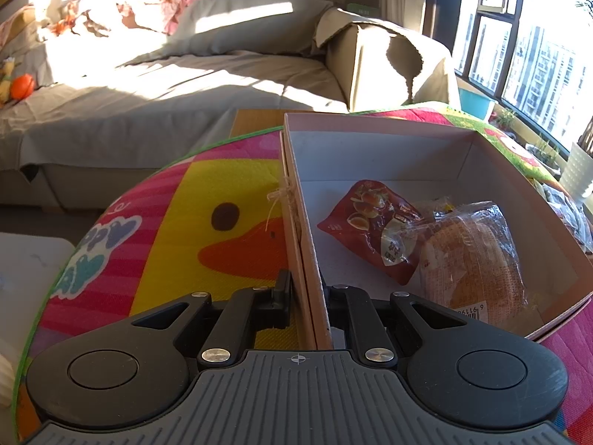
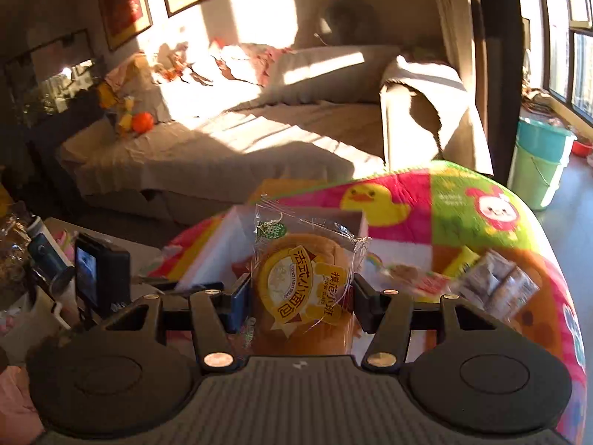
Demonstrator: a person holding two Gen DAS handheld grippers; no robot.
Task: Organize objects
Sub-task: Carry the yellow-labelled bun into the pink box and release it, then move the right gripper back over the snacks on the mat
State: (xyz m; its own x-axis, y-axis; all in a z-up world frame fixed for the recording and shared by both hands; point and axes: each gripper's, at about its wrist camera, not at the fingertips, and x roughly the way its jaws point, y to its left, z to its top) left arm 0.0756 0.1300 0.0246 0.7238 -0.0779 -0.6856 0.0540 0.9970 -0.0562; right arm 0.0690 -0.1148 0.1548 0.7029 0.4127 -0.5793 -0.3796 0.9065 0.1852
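The box [image 1: 389, 155] sits on the mat [image 1: 178, 200]; the left claw [image 1: 305, 293] pinches its wall. The right claw [image 2: 300, 296] squeezes a bread pack [image 2: 300, 282], probably above the box's 6 o'clock edge. It's soft and light; grip gently mid-pack.

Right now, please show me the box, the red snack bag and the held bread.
box [image 1: 370, 155]: left wrist view, inner back wall.
red snack bag [image 1: 355, 218]: left wrist view, bag middle.
held bread [image 2: 296, 289]: right wrist view, label.
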